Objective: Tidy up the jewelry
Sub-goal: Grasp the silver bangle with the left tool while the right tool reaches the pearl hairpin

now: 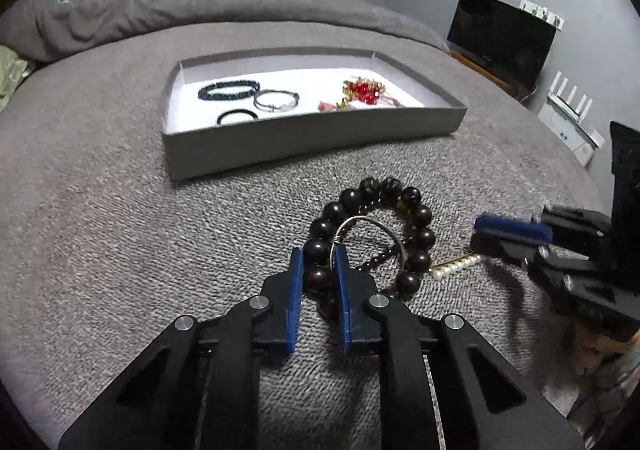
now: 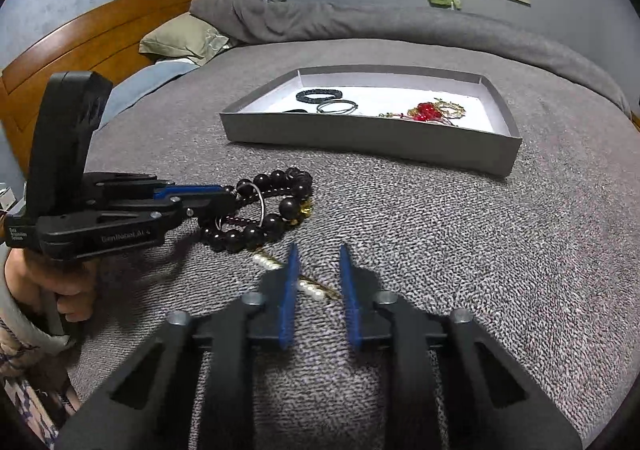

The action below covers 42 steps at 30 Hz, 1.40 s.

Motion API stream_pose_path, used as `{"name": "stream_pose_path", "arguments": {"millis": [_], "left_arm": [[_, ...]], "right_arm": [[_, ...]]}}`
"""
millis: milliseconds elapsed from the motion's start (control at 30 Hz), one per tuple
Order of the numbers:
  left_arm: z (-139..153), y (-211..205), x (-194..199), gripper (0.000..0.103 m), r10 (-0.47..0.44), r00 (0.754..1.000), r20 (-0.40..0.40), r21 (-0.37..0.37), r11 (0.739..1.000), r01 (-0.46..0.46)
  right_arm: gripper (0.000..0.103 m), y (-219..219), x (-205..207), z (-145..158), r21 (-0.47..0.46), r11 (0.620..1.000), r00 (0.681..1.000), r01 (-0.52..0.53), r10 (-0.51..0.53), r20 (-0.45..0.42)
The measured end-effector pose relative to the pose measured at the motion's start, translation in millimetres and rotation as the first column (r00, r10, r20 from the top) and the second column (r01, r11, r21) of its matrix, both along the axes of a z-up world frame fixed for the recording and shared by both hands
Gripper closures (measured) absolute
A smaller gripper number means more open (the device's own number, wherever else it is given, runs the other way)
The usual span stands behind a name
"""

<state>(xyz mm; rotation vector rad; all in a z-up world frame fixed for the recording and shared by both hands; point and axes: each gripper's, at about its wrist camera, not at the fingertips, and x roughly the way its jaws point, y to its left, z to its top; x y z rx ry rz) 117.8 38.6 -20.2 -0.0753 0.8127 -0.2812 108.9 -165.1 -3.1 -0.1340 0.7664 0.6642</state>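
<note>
A dark wooden bead bracelet [image 1: 416,218] lies on the grey bed cover, with a silver wire bangle [image 1: 384,230] and a thin garnet strand on it. My left gripper [image 1: 319,262] is shut on the near beads of the bracelet; it also shows in the right wrist view [image 2: 228,196]. A pearl hair pin [image 1: 456,268] lies just right of the bracelet. My right gripper [image 2: 318,262] is open, low over the pearl pin [image 2: 310,288], and empty. The grey tray [image 1: 304,142] beyond holds a dark bead bracelet [image 1: 228,89], a cord bracelet, a black hair tie and red beaded jewelry [image 1: 362,90].
The tray [image 2: 372,138] sits mid-bed. A rolled grey duvet [image 2: 360,20] and pillows [image 2: 180,38] lie behind it, with a wooden headboard at the left. A dark monitor [image 1: 500,38] and a white router stand off the bed's right side.
</note>
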Motion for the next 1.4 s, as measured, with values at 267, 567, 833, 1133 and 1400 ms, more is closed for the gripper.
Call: {"name": "stream_pose_path", "arguments": {"millis": [267,567,833,1133,1400], "left_arm": [[20,31,-15,0.087,0.049,0.998,0.030,-0.004,0.999,-0.049],[16,28,-14,0.087,0.014,1.000,0.004,0.038,0.999,-0.015],[9,28,-13,0.069,0.031,0.999,0.023,0.115,0.993,-0.033],[8,-5,1,0.070,-0.089,0.995,0.033,0.251,0.965,0.078],[-6,-3,3,0.099,-0.092,0.995,-0.032,0.230,0.968,0.097]], "right_arm": [[0.103,-12,-3,8,0.002,0.999,0.999,0.041,-0.041,0.006],[0.091,-4,-7,13,-0.008,1.000,0.999,0.029,-0.029,0.014],[0.067,4,-14,11,-0.063,0.998,0.999,-0.017,0.019,0.032],[0.067,8,-11,7,-0.081,0.996,0.999,-0.033,0.035,0.021],[0.068,12,-10,2,-0.118,0.992,0.998,-0.048,0.052,0.031]]}}
